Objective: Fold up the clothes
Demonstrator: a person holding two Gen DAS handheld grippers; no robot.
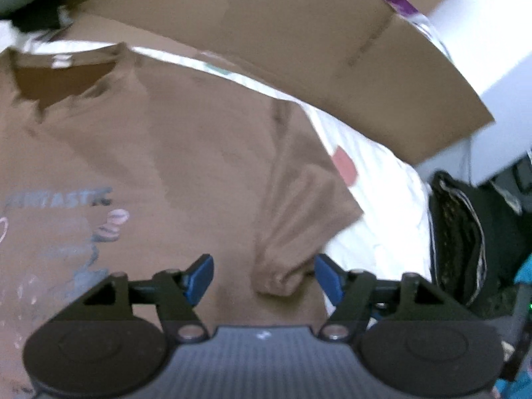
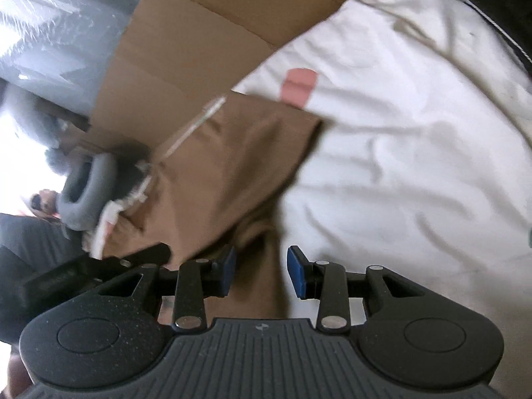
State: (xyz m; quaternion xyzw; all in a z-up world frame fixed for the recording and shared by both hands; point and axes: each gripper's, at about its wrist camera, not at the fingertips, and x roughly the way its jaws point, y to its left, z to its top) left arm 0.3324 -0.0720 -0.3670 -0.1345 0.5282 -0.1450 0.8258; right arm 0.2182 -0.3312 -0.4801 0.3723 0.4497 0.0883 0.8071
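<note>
Both views are blurred. The brown T-shirt (image 1: 159, 153) lies flat on the white bed sheet (image 2: 415, 153) ahead of the left tool (image 1: 262, 279), its chest print hard to read and cut off. That tool's jaws gape, empty, above the bunched sleeve. The right tool (image 2: 261, 271), tilted downward, is partly open over a shirt fold, gripping nothing.

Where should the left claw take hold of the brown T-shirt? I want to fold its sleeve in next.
Probably at the sleeve hem, coming from above on the outer side over the white bedsheet. The brown T-shirt lies flat, and the sleeve's free edge sticks out onto the sheet, bunched just ahead of the open left claw.
</note>
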